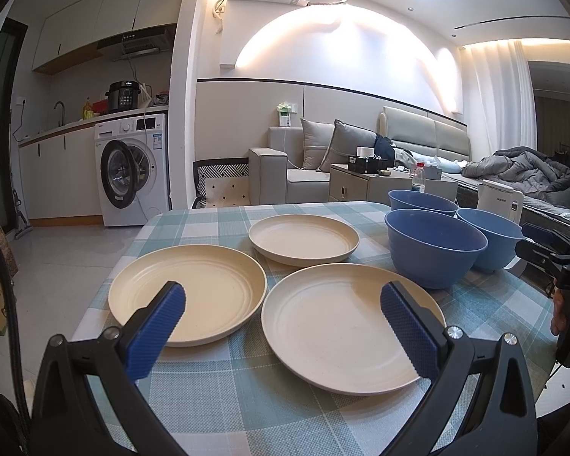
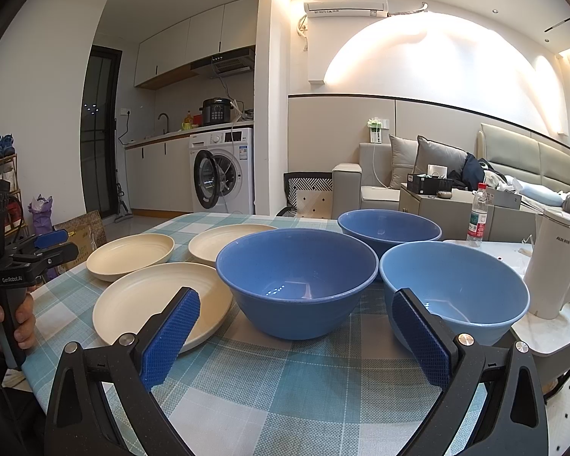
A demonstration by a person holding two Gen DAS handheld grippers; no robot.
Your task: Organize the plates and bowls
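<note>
Three cream plates lie apart on the checked tablecloth: a near-left plate, a near-right plate and a far plate. Three blue bowls stand to their right: a dark front bowl, a dark far bowl and a lighter right bowl. My left gripper hovers open over the two near plates, holding nothing. My right gripper is open in front of the front bowl, empty. In the right wrist view the left gripper shows at the left edge, held by a hand.
A white kettle stands on a marble-topped side table right of the bowls, with a water bottle behind. The checked table's left edge drops to the floor. A washing machine and sofa stand beyond.
</note>
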